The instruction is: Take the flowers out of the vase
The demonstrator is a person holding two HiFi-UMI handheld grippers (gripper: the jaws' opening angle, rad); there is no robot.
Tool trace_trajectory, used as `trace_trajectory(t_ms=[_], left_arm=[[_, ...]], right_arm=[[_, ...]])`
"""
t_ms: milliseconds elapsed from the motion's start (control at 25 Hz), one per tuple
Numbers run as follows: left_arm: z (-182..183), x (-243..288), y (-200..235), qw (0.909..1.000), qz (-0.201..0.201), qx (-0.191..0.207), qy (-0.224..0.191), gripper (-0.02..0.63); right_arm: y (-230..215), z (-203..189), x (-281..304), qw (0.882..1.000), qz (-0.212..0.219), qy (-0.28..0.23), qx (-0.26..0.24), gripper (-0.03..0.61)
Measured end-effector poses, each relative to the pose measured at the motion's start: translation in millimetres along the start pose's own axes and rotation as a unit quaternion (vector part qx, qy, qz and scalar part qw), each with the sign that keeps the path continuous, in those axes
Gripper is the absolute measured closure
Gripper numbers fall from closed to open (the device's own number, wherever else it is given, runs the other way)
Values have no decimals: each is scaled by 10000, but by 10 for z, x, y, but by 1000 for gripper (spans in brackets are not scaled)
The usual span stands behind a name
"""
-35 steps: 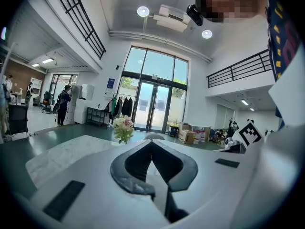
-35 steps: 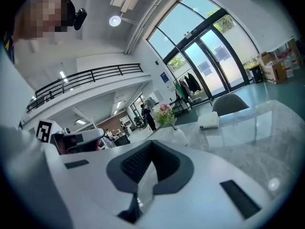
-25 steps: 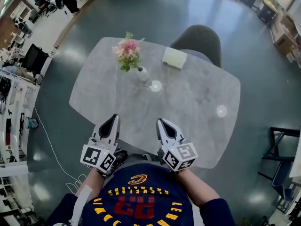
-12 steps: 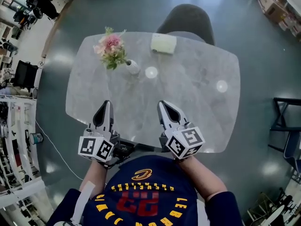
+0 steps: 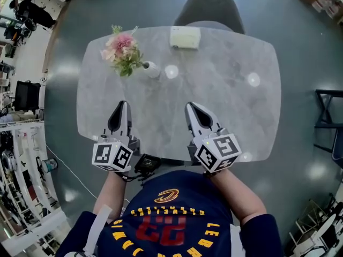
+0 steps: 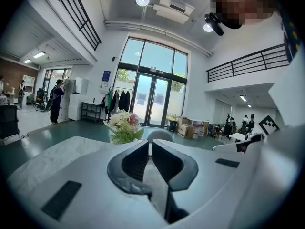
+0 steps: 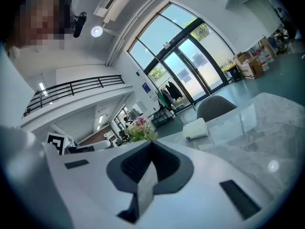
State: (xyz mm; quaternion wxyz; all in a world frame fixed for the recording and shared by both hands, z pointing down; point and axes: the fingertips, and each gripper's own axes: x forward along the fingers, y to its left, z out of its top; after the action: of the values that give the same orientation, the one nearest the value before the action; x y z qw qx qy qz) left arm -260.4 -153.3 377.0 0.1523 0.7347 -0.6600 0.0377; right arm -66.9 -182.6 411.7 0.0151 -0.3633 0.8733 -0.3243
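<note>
A bunch of pink and white flowers (image 5: 122, 51) stands in a small white vase (image 5: 151, 69) at the far left of the grey marble table (image 5: 236, 116). My left gripper (image 5: 120, 108) hovers over the table's near edge, shut and empty, well short of the vase. My right gripper (image 5: 194, 110) is level with it to the right, also shut with nothing in it. In the left gripper view the flowers (image 6: 125, 126) show just left of the closed tips (image 6: 149, 144). In the right gripper view the flowers (image 7: 141, 129) sit far off above the closed tips (image 7: 152, 144).
A white box (image 5: 185, 37) lies at the table's far edge, with a grey chair (image 5: 209, 8) behind it. A dark chair frame (image 5: 329, 116) stands on the floor at the right. Shelving and a cable run along the left.
Both grippers have come forward over the table's near edge, the left one more. The table and flowers now sit more squarely ahead. Both jaws stayed shut.
</note>
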Motion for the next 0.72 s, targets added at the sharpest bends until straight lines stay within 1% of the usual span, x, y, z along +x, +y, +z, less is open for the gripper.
trace_trajectory(t_ms=[240, 360, 520, 720], left_arm=[[-93, 243, 123, 9998, -48, 200, 85, 595], [-138, 374, 130, 9996, -108, 244, 102, 567], [-228, 545, 132, 9995, -162, 203, 191, 523], [-366, 794, 256, 9988, -90, 300, 364, 520]], right_arm=[[-34, -74, 112, 10000, 32, 47, 60, 575], [-85, -89, 155, 10000, 41, 59, 42, 575], [-165, -91, 172, 10000, 36, 52, 6, 575], [-217, -83, 217, 10000, -11, 94, 9, 575]])
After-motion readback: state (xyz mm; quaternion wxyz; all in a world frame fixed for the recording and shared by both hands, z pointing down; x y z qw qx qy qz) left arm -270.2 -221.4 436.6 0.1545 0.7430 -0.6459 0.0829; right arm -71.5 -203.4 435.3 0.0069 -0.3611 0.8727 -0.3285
